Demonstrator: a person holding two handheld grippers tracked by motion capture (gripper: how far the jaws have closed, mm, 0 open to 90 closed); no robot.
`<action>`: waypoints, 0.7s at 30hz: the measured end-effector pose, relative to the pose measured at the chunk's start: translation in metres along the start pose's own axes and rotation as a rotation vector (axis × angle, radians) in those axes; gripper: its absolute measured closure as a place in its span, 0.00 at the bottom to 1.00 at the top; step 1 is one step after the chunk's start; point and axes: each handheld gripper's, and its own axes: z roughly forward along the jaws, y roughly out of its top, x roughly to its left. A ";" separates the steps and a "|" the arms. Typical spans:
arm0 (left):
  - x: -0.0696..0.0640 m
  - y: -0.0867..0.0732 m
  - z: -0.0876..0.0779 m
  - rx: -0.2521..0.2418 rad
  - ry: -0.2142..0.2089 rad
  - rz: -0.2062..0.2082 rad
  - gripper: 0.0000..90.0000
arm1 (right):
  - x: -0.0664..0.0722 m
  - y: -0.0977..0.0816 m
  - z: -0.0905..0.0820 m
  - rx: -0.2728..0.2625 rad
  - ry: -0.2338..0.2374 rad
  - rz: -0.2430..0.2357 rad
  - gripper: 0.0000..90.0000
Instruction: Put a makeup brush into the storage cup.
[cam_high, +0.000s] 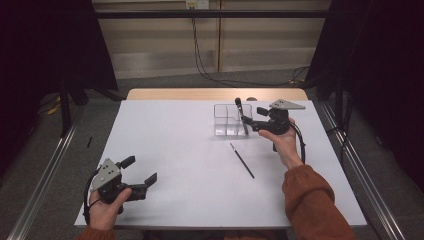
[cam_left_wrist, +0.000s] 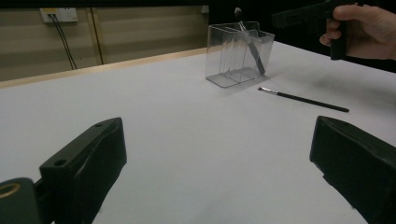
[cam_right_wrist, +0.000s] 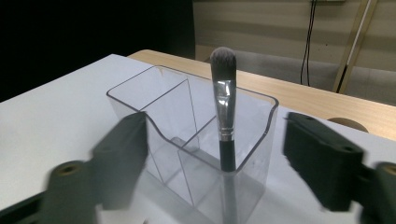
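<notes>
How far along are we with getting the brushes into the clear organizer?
One is done: the thick brush stands bristles up in the clear organizer. The right gripper sits by the organizer with jaws open, off the handle. Left to do: the thin brush lies on the table; the left gripper rests open and empty.

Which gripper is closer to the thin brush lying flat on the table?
Right. The right gripper hangs by the clear organizer, just beyond the thin brush. The left gripper sits far off near the table's front left corner.
</notes>
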 end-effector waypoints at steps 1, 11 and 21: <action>-0.001 0.000 0.000 -0.001 -0.005 0.001 0.04 | 0.001 0.000 -0.001 0.004 -0.004 -0.004 0.20; 0.000 0.001 0.000 -0.015 0.003 -0.003 0.04 | 0.002 -0.004 -0.023 -0.005 0.004 0.001 0.03; 0.003 0.002 -0.001 -0.022 0.012 -0.017 0.04 | 0.004 -0.013 -0.042 0.007 0.030 0.002 0.02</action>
